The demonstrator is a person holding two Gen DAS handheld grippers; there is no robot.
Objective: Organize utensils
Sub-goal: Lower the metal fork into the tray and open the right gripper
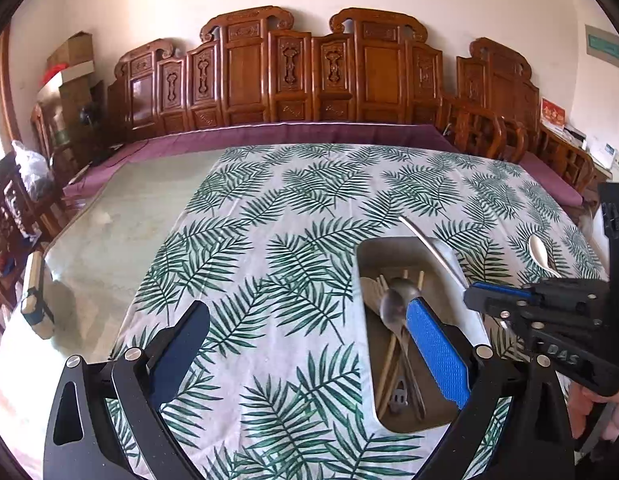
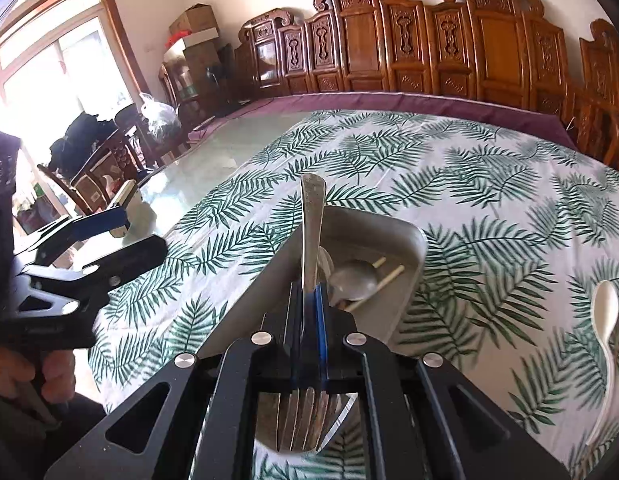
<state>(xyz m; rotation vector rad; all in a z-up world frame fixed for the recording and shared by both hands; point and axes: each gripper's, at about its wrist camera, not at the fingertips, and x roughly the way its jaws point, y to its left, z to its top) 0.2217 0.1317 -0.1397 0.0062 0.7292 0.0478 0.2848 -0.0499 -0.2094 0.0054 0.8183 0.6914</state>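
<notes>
Pinching a flat steel fork (image 2: 311, 236) in blue-padded right jaws above the grey tray (image 2: 413, 248), left jaws spread wide.

fork (image 2: 312, 236): shiny metal
tray (image 1: 393, 245): matt grey (plastic, by its look)
tablecloth (image 1: 269, 220): printed cloth
white spoon (image 2: 605, 312): glossy
bench back (image 1: 301, 72): polished carved wood

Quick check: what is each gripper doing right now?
Left gripper: open, empty.
Right gripper: shut on a metal fork over the tray.
</notes>
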